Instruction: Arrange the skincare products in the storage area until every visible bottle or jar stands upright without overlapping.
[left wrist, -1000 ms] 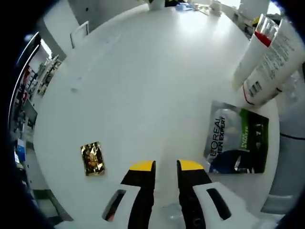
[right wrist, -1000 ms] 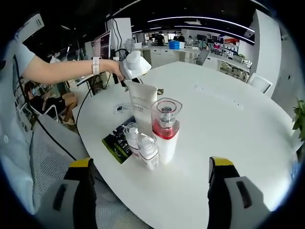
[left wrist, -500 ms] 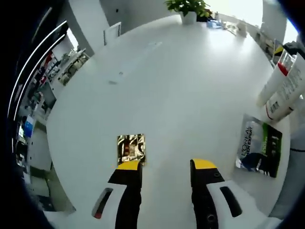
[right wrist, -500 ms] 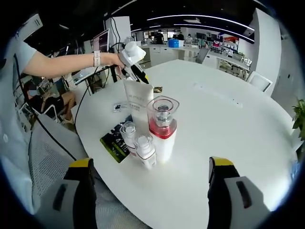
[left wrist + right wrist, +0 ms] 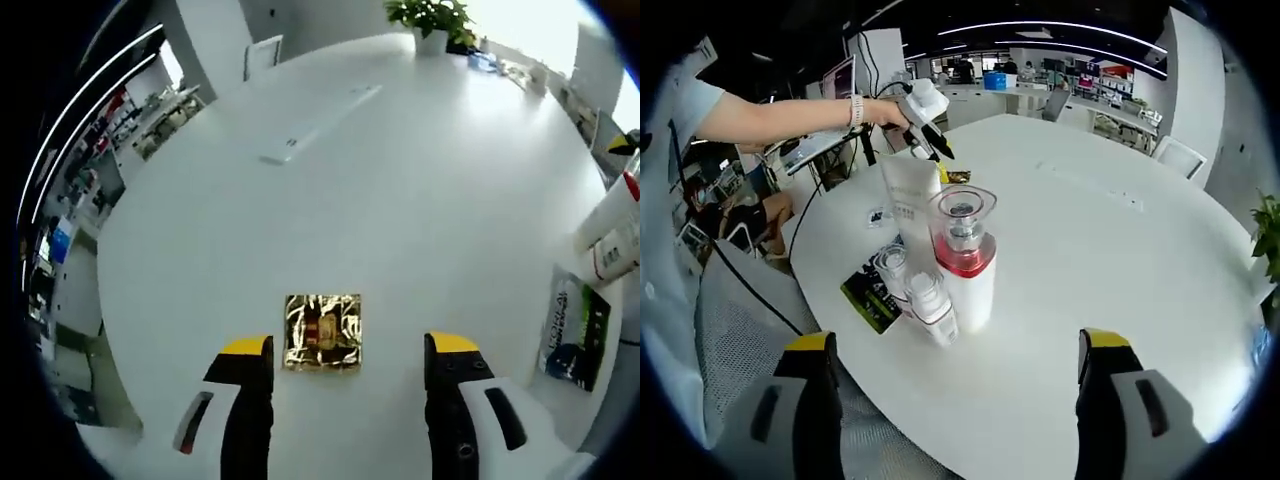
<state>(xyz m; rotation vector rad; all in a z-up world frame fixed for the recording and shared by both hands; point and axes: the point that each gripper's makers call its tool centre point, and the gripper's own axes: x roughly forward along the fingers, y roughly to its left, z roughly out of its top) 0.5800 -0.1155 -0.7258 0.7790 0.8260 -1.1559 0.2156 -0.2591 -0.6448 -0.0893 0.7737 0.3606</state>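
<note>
A gold foil sachet (image 5: 322, 331) lies flat on the white round table (image 5: 400, 190), just ahead of my open left gripper (image 5: 350, 348) and between its jaws' lines. A dark green sachet (image 5: 580, 330) and white tubes (image 5: 612, 232) sit at the right edge. In the right gripper view, a white bottle with a red band and clear cap (image 5: 962, 262), a white tube (image 5: 908, 205) and two small clear-capped bottles (image 5: 932, 305) stand upright together beside the dark sachet (image 5: 868, 293). My right gripper (image 5: 957, 342) is open wide, short of them. Beyond the cluster, a hand holds the left gripper (image 5: 925, 112) over the gold sachet (image 5: 958, 177).
A flat white strip (image 5: 320, 123) lies on the table farther out, and a potted plant (image 5: 432, 15) stands at the far edge. A person's arm (image 5: 780, 120) reaches in from the left. A mesh chair (image 5: 735, 330) is by the near table edge.
The left gripper view has swung over toward the gold sachet, which now lies centred ahead of the jaws. The left jaws have opened wider. The right gripper has stayed open, barely moving.
</note>
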